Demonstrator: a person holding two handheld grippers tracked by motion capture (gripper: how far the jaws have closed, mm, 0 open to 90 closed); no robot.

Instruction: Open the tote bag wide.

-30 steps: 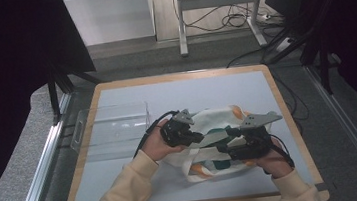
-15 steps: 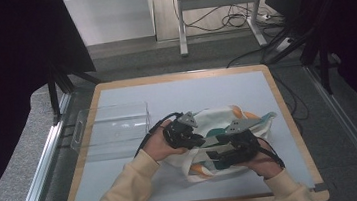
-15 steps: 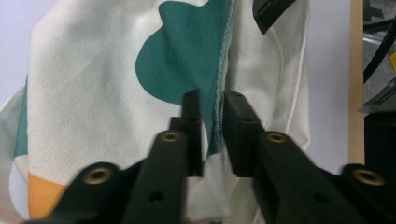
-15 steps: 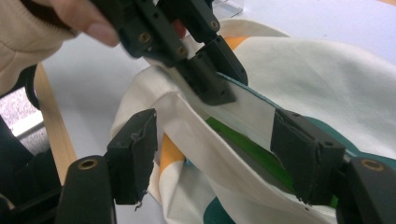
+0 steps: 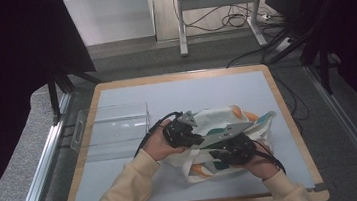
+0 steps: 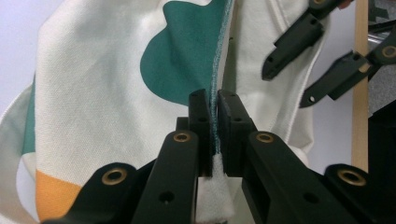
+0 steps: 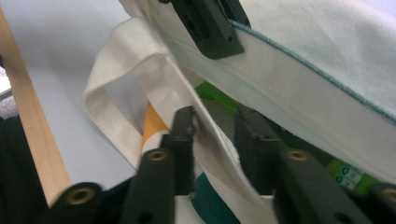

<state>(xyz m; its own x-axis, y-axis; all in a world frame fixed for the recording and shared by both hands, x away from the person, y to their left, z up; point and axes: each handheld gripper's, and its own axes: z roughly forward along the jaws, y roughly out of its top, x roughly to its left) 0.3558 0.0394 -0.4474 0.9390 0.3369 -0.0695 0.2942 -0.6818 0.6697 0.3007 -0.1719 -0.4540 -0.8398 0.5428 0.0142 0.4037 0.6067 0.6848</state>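
The right gripper (image 5: 222, 152) has dropped toward the blue tabletop (image 5: 139, 180).

A pale blue table top (image 5: 125, 186) edged with a light wooden frame (image 5: 179, 76) sits at the centre of the room, flanked on both sides by metal rails (image 5: 40, 170) over grey speckled flooring (image 5: 17, 167). Beyond the table's far edge a white wall panel (image 5: 107, 17) stands, and to its right the legs of a metal stand (image 5: 217, 11) rise from a wood-toned floor strewn with black cables (image 5: 238, 21). Dark panels (image 5: 7, 73) close in left and right of the table.
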